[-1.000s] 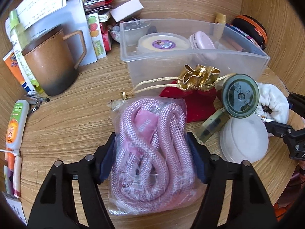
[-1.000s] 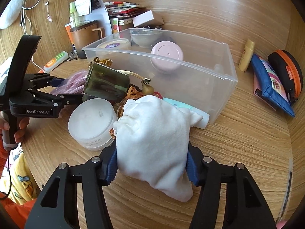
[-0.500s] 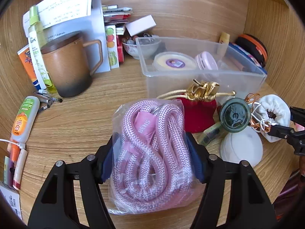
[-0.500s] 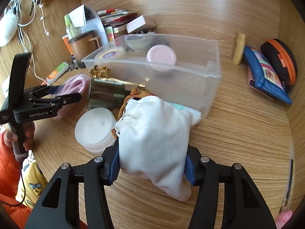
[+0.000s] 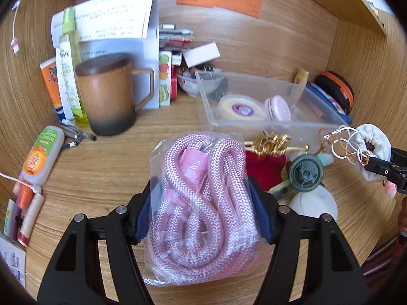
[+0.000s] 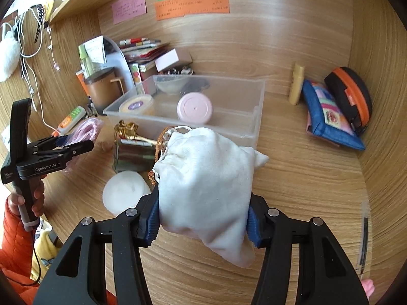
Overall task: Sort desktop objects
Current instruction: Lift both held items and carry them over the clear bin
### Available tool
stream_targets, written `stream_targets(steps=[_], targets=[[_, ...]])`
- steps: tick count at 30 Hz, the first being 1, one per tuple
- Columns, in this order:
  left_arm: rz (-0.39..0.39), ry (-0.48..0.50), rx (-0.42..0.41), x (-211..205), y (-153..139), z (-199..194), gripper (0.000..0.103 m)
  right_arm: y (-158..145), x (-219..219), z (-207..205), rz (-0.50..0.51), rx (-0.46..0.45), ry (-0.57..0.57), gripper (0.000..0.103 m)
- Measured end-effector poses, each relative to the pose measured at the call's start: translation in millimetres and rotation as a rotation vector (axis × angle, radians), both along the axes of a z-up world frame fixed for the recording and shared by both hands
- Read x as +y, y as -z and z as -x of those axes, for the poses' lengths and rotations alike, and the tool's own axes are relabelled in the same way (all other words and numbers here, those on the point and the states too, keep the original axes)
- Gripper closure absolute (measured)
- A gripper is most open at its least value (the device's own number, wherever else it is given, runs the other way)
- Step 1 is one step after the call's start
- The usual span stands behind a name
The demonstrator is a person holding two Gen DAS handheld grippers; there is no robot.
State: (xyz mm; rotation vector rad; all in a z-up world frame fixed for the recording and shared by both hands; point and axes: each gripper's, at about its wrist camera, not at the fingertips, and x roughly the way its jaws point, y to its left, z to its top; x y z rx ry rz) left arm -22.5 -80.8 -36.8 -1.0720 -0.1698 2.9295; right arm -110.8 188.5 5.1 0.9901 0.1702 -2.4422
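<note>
While both grippers hang over the wooden desk [image 6: 305, 172], left gripper [image 5: 201, 213] pads pinching bagged pink rope [image 5: 201, 203] between them, right gripper [image 6: 203, 218] pads clamping white drawstring pouch [image 6: 206, 178], clear plastic bin [image 6: 229, 127] just beyond, brown mug [image 5: 106, 96] far left.

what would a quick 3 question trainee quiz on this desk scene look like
1. True or false: the left gripper holds a bagged pink rope.
2. What does the right gripper hold? A) a brown mug B) a white drawstring pouch C) a red pouch
3. How many round containers lie inside the clear plastic bin?

Key:
1. True; its pads press both sides of the bag.
2. B, the white drawstring pouch.
3. Two: the yellow tub with a purple label and the pink round case.
</note>
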Motion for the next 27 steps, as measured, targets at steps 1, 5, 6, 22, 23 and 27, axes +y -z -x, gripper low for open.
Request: stream_targets(steps=[1, 5, 6, 22, 23, 27], targets=[[-0.001, 0.002, 0.008, 0, -2, -1, 0.037, -2, 0, -1, 0.002, 0.007, 0.001, 0.053], [-0.005, 0.014, 0.041, 1, -14, -1, 0.037, -11, 1, -3, -0.004, 0.046, 0.007, 0.053], [-0.002, 0.017, 0.049, 2, -17, -1, 0.037, -12, 0, -3, -0.009, 0.054, 0.008, 0.053], [-0.039, 0.109, 0.116, 17, -55, 22, 0.037, -30, -9, 26, -0.105, 0.16, 0.026, 0.053], [-0.041, 0.112, 0.118, 18, -57, 25, 0.037, -31, -10, 28, -0.11, 0.168, 0.026, 0.053], [-0.036, 0.118, 0.127, 24, -68, 38, 0.037, -34, -16, 41, -0.108, 0.18, 0.019, 0.053]])
